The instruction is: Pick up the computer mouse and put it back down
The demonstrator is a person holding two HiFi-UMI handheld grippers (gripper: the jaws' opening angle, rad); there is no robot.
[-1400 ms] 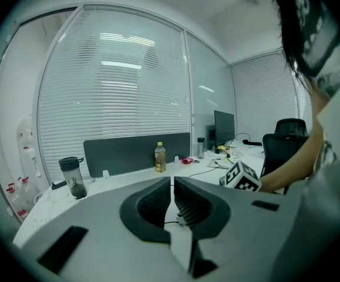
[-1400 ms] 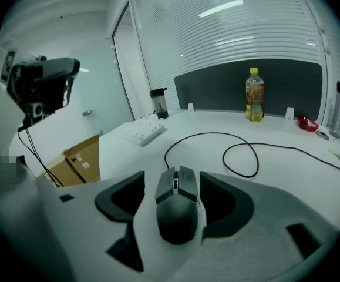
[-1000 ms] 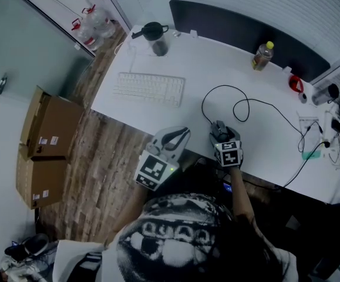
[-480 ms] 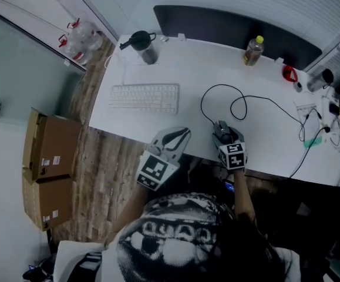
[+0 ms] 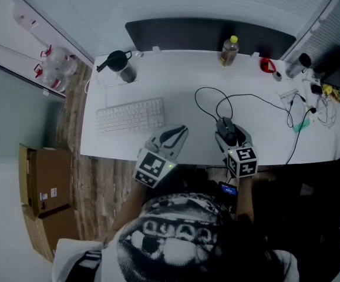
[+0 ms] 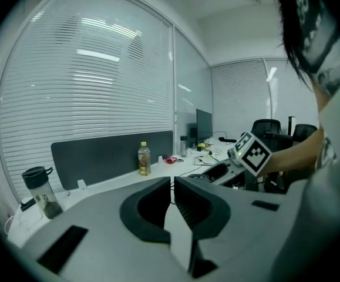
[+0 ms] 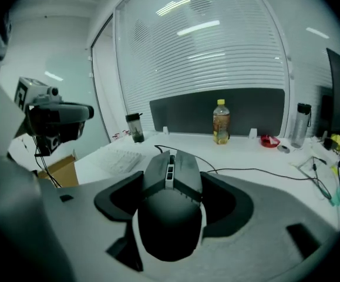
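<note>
A dark computer mouse (image 5: 229,132) sits between the jaws of my right gripper (image 5: 227,127), near the front edge of the white desk (image 5: 181,87). In the right gripper view the mouse (image 7: 171,198) fills the gap, and both jaws press against its sides. I cannot tell whether it rests on the desk or hangs just above it. Its black cable (image 5: 215,101) loops away across the desk. My left gripper (image 5: 179,132) hovers at the desk's front edge, left of the mouse, and its jaws (image 6: 172,194) are shut on nothing.
A white keyboard (image 5: 130,115) lies at the left of the desk, with a dark-lidded cup (image 5: 121,67) behind it. A yellow-capped bottle (image 5: 229,50) and a red object (image 5: 267,65) stand along the dark partition (image 5: 211,33). Loose cables (image 5: 310,101) clutter the right end. Cardboard boxes (image 5: 43,187) stand on the floor.
The head view has swung, so the desk now lies squarer in the picture. My right gripper has stayed on the mouse, and the cable loop beside it has drawn closer. The left gripper has hardly moved.
</note>
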